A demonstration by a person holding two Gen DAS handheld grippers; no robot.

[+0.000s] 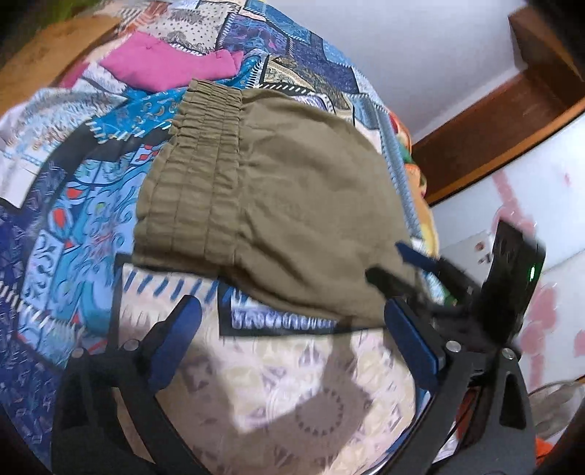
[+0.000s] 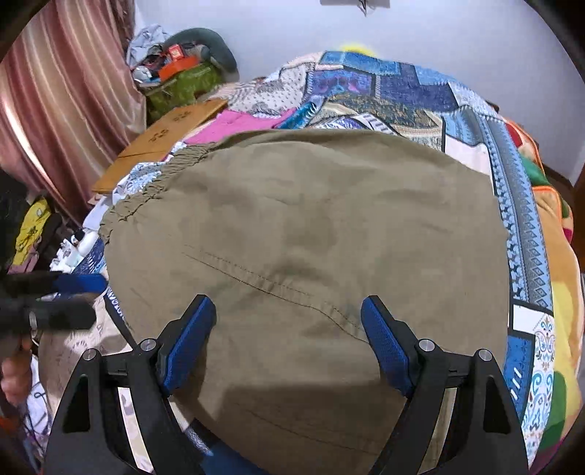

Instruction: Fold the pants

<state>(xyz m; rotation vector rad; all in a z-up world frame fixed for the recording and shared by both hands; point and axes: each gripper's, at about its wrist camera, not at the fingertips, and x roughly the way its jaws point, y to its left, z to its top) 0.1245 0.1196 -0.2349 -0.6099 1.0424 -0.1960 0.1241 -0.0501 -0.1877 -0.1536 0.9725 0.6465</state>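
The olive-green pants (image 2: pixel 299 255) lie folded into a compact bundle on the bed, resting on a patchwork bedspread (image 1: pixel 73 204) of blue, white and cream panels; the gathered elastic waistband (image 1: pixel 197 171) sits at the bundle's left end as seen from the left wrist camera, and a stitched seam (image 2: pixel 263 281) runs slantwise across the top layer in the right wrist view. The left tool (image 1: pixel 292 329) hangs over the near edge of the bundle with its blue-padded fingers (image 1: pixel 179 329) spread wide apart, nothing between them, above a pale patterned patch of the bedspread just beside the fabric. The right tool (image 2: pixel 289 321) hovers directly above the pants, its fingers (image 2: pixel 193 329) likewise splayed open with the cloth showing flat between them; I cannot tell whether the tips touch the fabric. In the left wrist view the right tool shows at the right edge of the bundle, blurred, with a small green light on its body. A pink garment (image 1: pixel 164 69) lies further up the bed beyond the waistband, well apart from the pants. A flat brown cardboard piece (image 2: pixel 164 139) rests at the far left edge of the bed, a reddish curtain (image 2: pixel 62 102) hangs behind it, and a heap of clutter (image 2: pixel 179 69) sits against the white wall (image 2: pixel 438 33)
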